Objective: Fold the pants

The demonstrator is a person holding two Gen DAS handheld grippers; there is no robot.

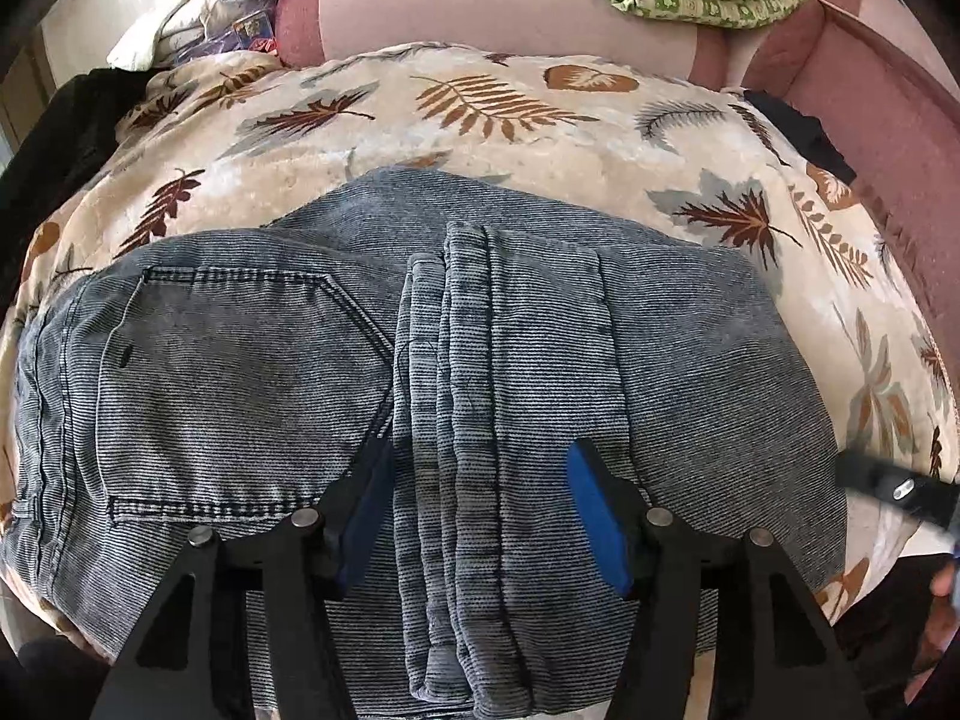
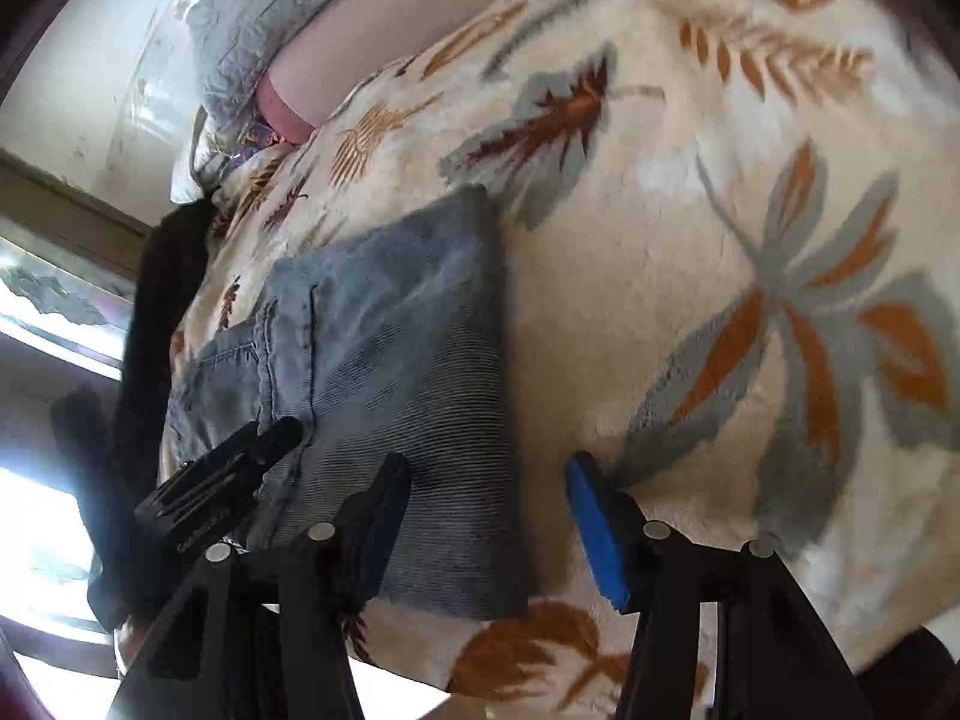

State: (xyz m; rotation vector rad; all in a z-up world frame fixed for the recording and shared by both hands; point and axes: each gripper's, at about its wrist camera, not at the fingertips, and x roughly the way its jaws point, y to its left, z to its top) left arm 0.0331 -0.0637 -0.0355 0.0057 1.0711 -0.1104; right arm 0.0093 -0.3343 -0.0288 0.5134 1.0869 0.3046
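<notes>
Hovering my spread left gripper [image 1: 480, 510] over the folded grey-blue denim pants [image 1: 420, 372] on the leaf-patterned blanket [image 1: 540, 120]; right gripper [image 2: 486, 516] also spread; the next fold needs an edge grasp.

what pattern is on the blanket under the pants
Cream blanket with brown, orange and grey leaves; clearest in the left wrist view.

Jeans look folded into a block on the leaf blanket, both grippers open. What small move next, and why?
Probably lower the left gripper and close it on the hem stack between its open fingers. The jeans lie folded on the blanket, and the right gripper, also open, sits at their right edge, ready to help fold again.
</notes>
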